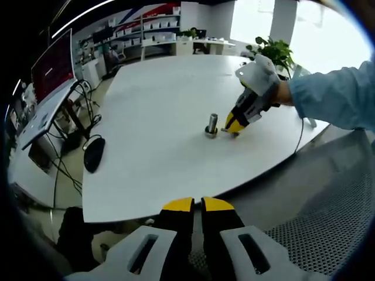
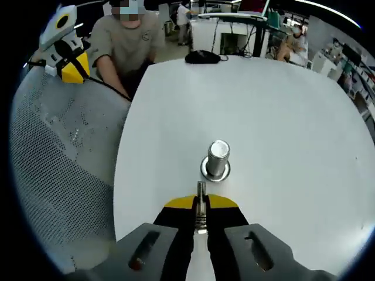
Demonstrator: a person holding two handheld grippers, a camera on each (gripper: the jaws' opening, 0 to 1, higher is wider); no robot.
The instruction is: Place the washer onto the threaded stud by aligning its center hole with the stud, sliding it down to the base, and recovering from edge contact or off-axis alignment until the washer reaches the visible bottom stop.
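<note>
white tabletop (image 2: 293,117) runs broad and bare around the threaded stud (image 2: 217,157), which stands upright well in from every edge, with open surface on all sides. right tool (image 2: 201,202) sits low, just short of the stud's base, its yellow-tipped jaws clenched on the washer (image 2: 201,193), held on edge between them; the washer's rim is close to the stud's bottom flange but i cannot tell whether they touch. in the left gripper view the same tool (image 1: 230,130) reaches in from the tabletop's far right edge, a blue sleeve (image 1: 334,96) behind it, its tip beside the stud (image 1: 211,124). left tool (image 1: 197,205) hangs off the near rounded edge, over a mesh chair (image 1: 328,216), jaws pressed together with nothing between them. a dark mouse (image 1: 94,153) lies near the left edge, well apart from the stud.
</note>
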